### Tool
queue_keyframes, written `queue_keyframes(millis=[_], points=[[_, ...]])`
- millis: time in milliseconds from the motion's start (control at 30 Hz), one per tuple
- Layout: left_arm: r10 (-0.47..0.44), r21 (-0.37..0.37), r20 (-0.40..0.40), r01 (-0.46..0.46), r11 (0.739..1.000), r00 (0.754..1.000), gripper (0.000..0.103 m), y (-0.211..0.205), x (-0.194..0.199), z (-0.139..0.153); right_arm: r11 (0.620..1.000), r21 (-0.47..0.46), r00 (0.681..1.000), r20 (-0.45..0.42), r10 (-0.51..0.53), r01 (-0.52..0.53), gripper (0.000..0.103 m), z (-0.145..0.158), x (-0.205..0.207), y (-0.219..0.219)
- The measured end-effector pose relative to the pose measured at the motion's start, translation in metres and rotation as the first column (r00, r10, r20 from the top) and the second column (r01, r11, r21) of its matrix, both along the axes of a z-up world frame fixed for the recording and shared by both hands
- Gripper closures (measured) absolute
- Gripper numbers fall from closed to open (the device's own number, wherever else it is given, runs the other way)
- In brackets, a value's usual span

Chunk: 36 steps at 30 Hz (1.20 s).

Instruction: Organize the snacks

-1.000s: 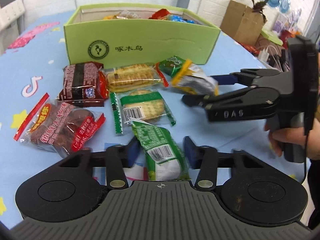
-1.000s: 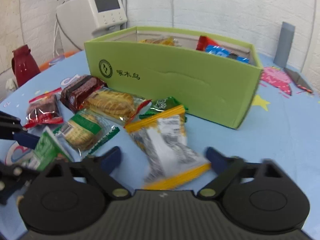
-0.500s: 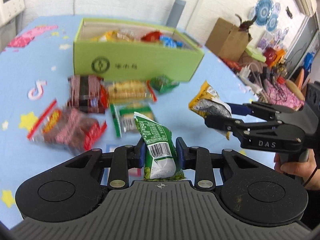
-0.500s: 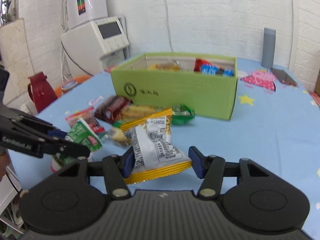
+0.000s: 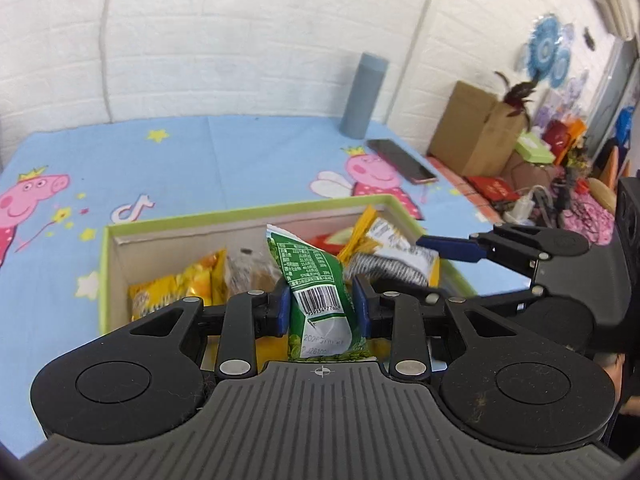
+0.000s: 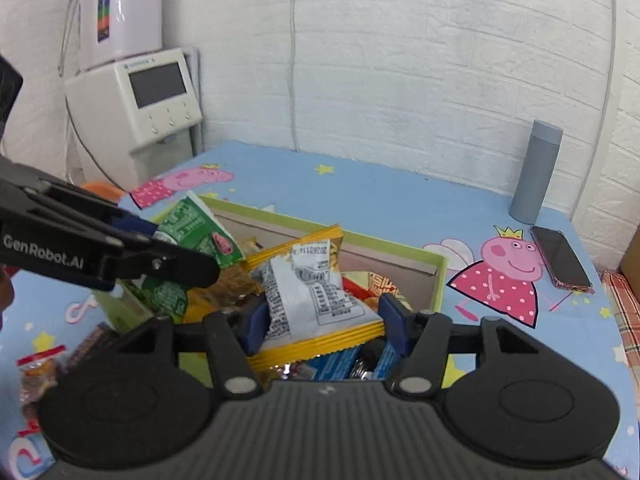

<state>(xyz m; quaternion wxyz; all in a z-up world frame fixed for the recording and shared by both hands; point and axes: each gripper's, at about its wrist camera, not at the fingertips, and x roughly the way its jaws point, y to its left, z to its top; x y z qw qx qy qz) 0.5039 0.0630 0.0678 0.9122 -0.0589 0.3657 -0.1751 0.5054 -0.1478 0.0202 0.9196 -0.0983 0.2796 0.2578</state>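
Note:
My left gripper (image 5: 322, 306) is shut on a green snack packet (image 5: 316, 280) and holds it above the open green box (image 5: 105, 264). My right gripper (image 6: 322, 320) is shut on a yellow-edged silver snack packet (image 6: 312, 292) and holds it over the same box (image 6: 438, 280). Each gripper shows in the other's view: the right one (image 5: 408, 264) beside the green packet, the left one (image 6: 188, 256) with the green packet (image 6: 196, 232). The box holds several snacks, among them a yellow packet (image 5: 176, 288).
A grey bottle (image 6: 536, 172) and a phone (image 6: 560, 258) lie at the far right of the blue cartoon tablecloth (image 5: 240, 160). Loose red snacks (image 6: 40, 364) remain on the table left of the box. A white machine (image 6: 152, 100) stands behind. Cardboard boxes (image 5: 476, 128) clutter the right side.
Both grippers have risen from the table and moved forward over the box, each carrying its packet. The view now looks down into the box.

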Motion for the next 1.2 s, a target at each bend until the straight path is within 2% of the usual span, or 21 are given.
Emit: queue_keyframes(millis=[100, 167, 233, 267, 300, 367, 433, 500, 600, 700, 867, 967, 1067, 1133, 1200], points=[[0.018, 0.032, -0.044, -0.017, 0.999, 0.999, 0.086, -0.001, 0.031, -0.026, 0.997, -0.069, 0.999, -0.044, 0.014, -0.017, 0.039, -0.026, 0.026, 0.014], [-0.003, 0.037, -0.015, 0.003, 0.999, 1.000, 0.079, -0.002, 0.031, -0.028, 0.995, -0.095, 0.999, -0.031, 0.033, -0.036, 0.025, -0.034, 0.027, 0.019], [0.006, 0.033, 0.014, -0.006, 0.999, 1.000, 0.050, -0.001, 0.023, -0.017, 0.996, -0.089, 1.000, -0.008, 0.019, -0.019, 0.010, -0.030, 0.026, 0.017], [0.016, 0.029, 0.046, -0.018, 0.999, 0.999, 0.044, 0.000, 0.016, -0.009, 0.996, -0.084, 1.000, 0.019, 0.013, -0.012, 0.001, -0.024, 0.022, 0.016], [0.021, 0.026, 0.078, -0.023, 0.999, 0.997, 0.040, 0.002, 0.007, 0.000, 0.997, -0.074, 0.999, 0.043, 0.010, -0.006, 0.001, -0.019, 0.016, 0.013], [0.021, 0.017, 0.136, -0.023, 1.000, 0.990, 0.039, 0.006, -0.014, 0.019, 0.999, -0.053, 0.996, 0.089, 0.010, -0.006, 0.001, -0.005, -0.002, 0.005], [0.028, -0.001, 0.178, -0.029, 1.000, 0.984, 0.032, 0.012, -0.037, 0.035, 0.999, -0.038, 0.991, 0.137, 0.011, -0.006, 0.001, 0.010, -0.026, -0.002], [0.037, -0.016, 0.216, -0.035, 0.999, 0.976, 0.030, 0.021, -0.064, 0.047, 0.999, -0.030, 0.986, 0.164, 0.027, -0.022, 0.001, 0.019, -0.053, -0.006], [0.056, -0.020, 0.245, -0.052, 0.998, 0.968, 0.027, 0.033, -0.106, 0.050, 0.999, -0.012, 0.985, 0.167, 0.049, -0.047, 0.001, 0.021, -0.092, -0.010], [0.078, -0.002, 0.247, -0.080, 0.997, 0.966, 0.025, 0.044, -0.145, 0.039, 0.997, 0.017, 0.989, 0.134, 0.067, -0.069, 0.001, 0.011, -0.128, -0.010], [0.173, 0.061, 0.198, -0.188, 0.980, 0.965, 0.023, 0.070, -0.196, -0.004, 0.994, 0.037, 0.994, 0.029, 0.104, -0.105, 0.001, -0.027, -0.166, 0.005], [0.244, 0.062, 0.137, -0.254, 0.965, 0.960, 0.023, 0.091, -0.213, -0.028, 0.991, 0.050, 0.992, -0.025, 0.126, -0.124, 0.001, -0.046, -0.178, 0.019], [0.331, -0.011, 0.051, -0.331, 0.944, 0.942, 0.024, 0.118, -0.225, -0.049, 0.979, 0.083, 0.980, -0.048, 0.191, -0.187, 0.001, -0.053, -0.190, 0.042], [0.343, -0.105, -0.035, -0.344, 0.933, 0.939, 0.025, 0.137, -0.229, -0.062, 0.964, 0.092, 0.966, -0.050, 0.254, -0.248, 0.001, -0.053, -0.194, 0.062], [0.342, -0.164, -0.090, -0.353, 0.921, 0.935, 0.025, 0.147, -0.229, -0.072, 0.944, 0.080, 0.945, -0.048, 0.323, -0.319, 0.001, -0.055, -0.197, 0.085]])
